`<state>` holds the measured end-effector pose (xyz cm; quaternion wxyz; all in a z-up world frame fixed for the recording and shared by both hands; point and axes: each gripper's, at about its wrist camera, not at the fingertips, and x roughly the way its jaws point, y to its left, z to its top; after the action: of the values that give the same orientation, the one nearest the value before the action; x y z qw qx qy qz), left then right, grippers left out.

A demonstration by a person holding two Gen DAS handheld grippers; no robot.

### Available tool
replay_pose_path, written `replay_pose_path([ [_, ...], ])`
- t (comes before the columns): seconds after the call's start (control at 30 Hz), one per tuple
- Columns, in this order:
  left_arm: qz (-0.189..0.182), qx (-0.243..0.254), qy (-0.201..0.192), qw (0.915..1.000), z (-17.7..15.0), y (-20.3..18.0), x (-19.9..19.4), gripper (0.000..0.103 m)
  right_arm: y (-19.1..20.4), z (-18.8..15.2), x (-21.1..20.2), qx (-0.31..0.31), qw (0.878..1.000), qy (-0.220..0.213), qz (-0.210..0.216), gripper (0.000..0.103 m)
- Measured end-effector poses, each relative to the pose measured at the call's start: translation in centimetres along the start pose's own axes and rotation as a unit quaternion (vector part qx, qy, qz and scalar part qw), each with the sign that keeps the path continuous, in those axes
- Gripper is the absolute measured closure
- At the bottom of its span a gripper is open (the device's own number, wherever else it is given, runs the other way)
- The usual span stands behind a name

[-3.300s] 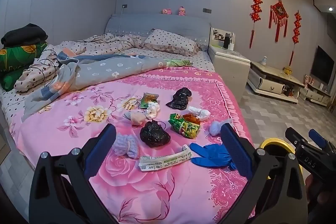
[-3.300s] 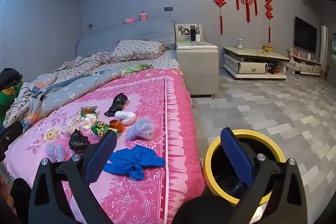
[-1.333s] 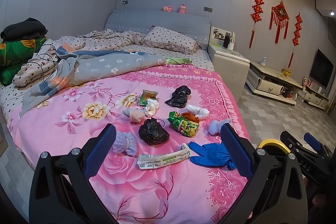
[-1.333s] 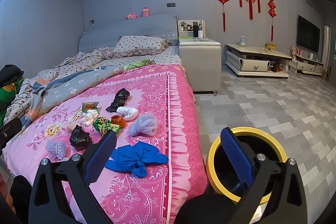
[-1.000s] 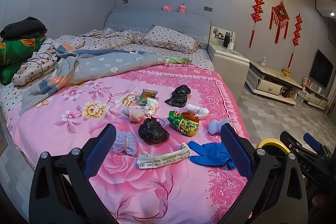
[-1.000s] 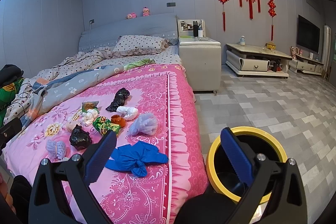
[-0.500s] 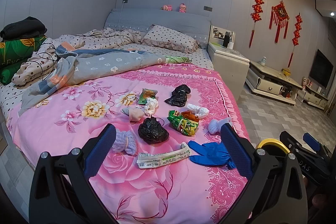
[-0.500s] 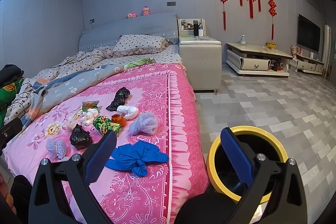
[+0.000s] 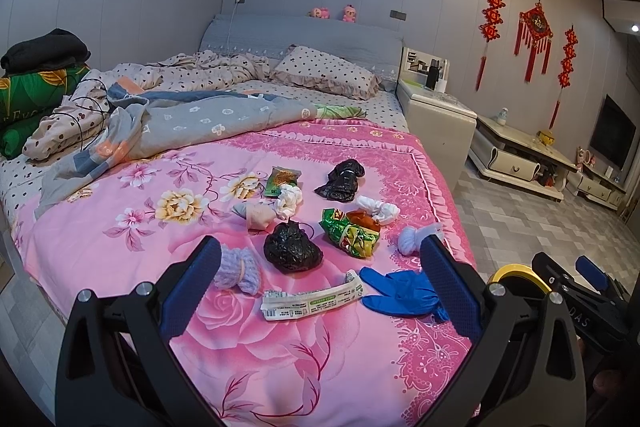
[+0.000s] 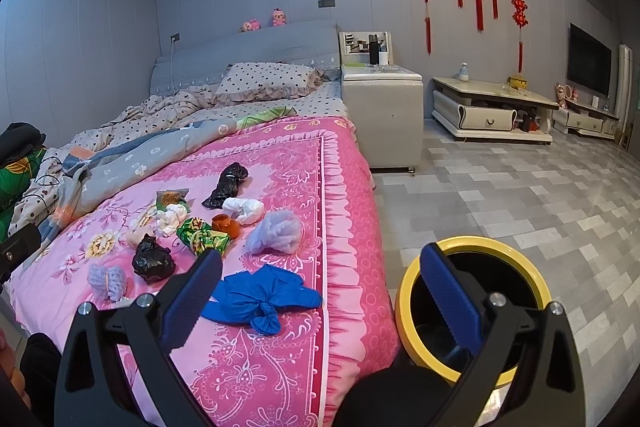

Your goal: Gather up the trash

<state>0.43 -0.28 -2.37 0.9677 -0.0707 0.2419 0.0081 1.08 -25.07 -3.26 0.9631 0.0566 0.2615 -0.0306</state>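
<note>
Left gripper (image 9: 320,287) and right gripper (image 10: 320,287) are held level and side by side, each with its blue-padded fingers (image 9: 192,285) spread wide, nothing being gripped.

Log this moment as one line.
stage: before first pick | left claw: open, empty | right claw: open, empty | trash: on pink bedspread | bin: on floor beside bed

Scattered on the pink floral bedspread: a knotted blue rubber glove (image 10: 262,297) nearest the bed's right edge; a flattened white-and-green paper wrapper (image 9: 312,299) left of it; a crumpled black plastic bag (image 9: 291,247) behind; a crushed green foil snack packet (image 9: 352,233) beside that; a yellow-rimmed black bin (image 10: 474,301) stands upright on the floor, right of the bed.
</note>
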Motion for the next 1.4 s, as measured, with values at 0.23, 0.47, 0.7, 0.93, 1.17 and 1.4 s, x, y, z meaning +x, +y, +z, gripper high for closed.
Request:
replay_pose_path([
  [0.23,-0.015,-0.010,0.008,0.9998,0.5,0.6,0.4,0.007,-0.1,0.2,1.4,-0.002,1.000,0.016,0.007,0.007],
  [0.47,-0.046,0.010,0.011,0.9988,1.2,2.1,0.9,0.007,-0.6,1.2,4.1,0.008,0.998,0.051,0.027,0.007],
  [0.7,-0.053,0.031,0.042,0.9972,1.2,4.4,2.8,0.007,-0.1,1.7,7.9,-0.014,0.993,0.094,0.065,0.007],
  [0.93,-0.010,0.016,0.112,0.9935,1.3,7.6,7.9,0.007,0.7,2.4,12.3,-0.024,0.987,0.138,0.077,0.007],
  [1.17,0.036,0.001,0.173,0.9842,0.4,10.0,13.8,0.007,2.0,3.1,17.7,-0.035,0.984,0.169,0.053,0.007],
  [1.4,0.063,0.002,0.195,0.9788,-0.8,11.1,17.8,0.007,2.4,3.1,22.4,-0.014,0.977,0.209,0.042,0.007],
])
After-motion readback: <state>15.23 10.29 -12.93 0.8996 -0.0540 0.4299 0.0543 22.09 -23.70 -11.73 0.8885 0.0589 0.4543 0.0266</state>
